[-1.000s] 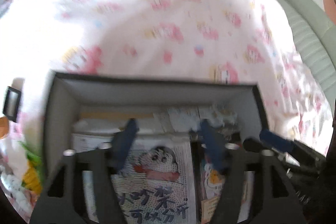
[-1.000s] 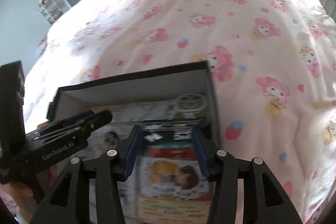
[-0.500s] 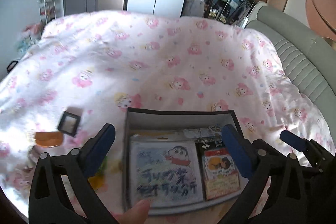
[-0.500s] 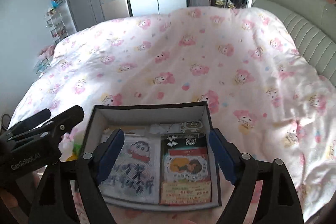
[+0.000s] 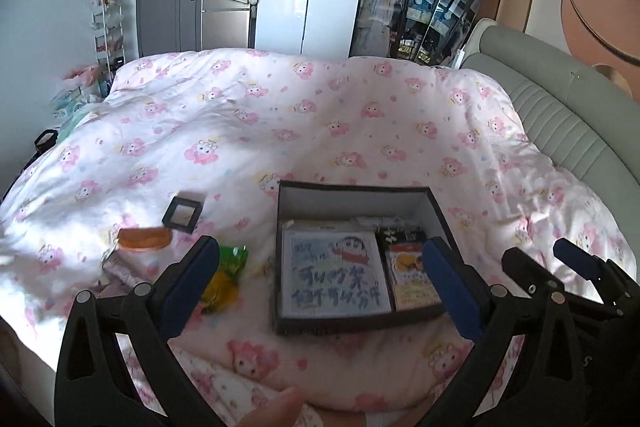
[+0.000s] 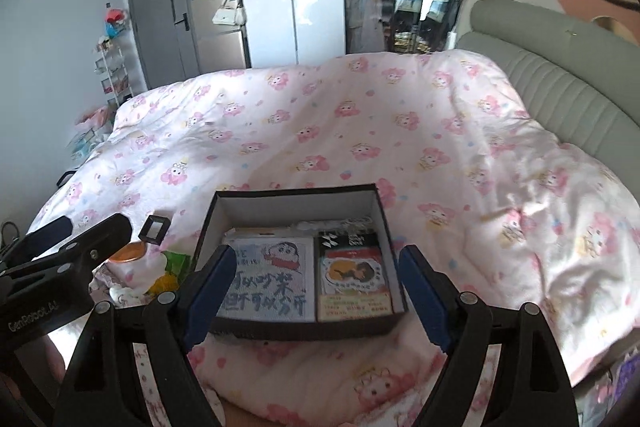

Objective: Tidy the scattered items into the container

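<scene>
Far left on the pink-printed duvet: a small black square frame, an orange lidded tub just below it, a green and yellow packet nearer the middle, all lying loose outside the box. Left gripper spread wide, jaws released, nothing between the blue pads. Centre: black open box resting on the duvet, holding a cartoon-printed card on its left side and a smaller illustrated pack on its right, further small things at the back, too blurred to name. Right gripper likewise spread wide and unloaded, held above the near edge of the box. Far right: grey-green padded headboard.
</scene>
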A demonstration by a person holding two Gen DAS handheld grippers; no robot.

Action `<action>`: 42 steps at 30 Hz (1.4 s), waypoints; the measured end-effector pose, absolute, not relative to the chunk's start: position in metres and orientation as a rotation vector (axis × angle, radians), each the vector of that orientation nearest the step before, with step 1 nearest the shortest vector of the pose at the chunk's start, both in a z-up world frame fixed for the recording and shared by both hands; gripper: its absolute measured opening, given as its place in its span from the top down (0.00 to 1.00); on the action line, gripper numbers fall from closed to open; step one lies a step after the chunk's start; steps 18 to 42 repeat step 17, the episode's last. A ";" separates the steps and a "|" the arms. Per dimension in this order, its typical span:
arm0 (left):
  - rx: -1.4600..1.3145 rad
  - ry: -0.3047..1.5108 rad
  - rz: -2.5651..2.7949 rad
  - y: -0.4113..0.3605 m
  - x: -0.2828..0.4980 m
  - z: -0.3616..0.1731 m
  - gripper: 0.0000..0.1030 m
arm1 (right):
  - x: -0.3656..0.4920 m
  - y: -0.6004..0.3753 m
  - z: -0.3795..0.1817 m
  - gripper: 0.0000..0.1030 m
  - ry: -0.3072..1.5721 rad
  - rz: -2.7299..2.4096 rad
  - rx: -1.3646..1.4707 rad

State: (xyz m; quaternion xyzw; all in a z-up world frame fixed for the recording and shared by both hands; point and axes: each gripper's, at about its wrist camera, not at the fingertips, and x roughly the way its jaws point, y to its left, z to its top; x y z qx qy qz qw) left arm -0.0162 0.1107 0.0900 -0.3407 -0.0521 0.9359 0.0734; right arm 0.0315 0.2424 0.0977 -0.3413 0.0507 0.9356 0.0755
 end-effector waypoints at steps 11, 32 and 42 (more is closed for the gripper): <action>-1.041 -0.121 2.778 0.126 0.027 0.080 0.01 | 0.074 0.248 0.088 0.20 0.151 2.749 -1.011; -1.040 -0.116 2.777 0.125 0.032 0.081 0.01 | 0.077 0.250 0.088 0.20 0.173 2.762 -1.017; -1.040 -0.116 2.777 0.125 0.032 0.081 0.01 | 0.077 0.250 0.088 0.20 0.173 2.762 -1.017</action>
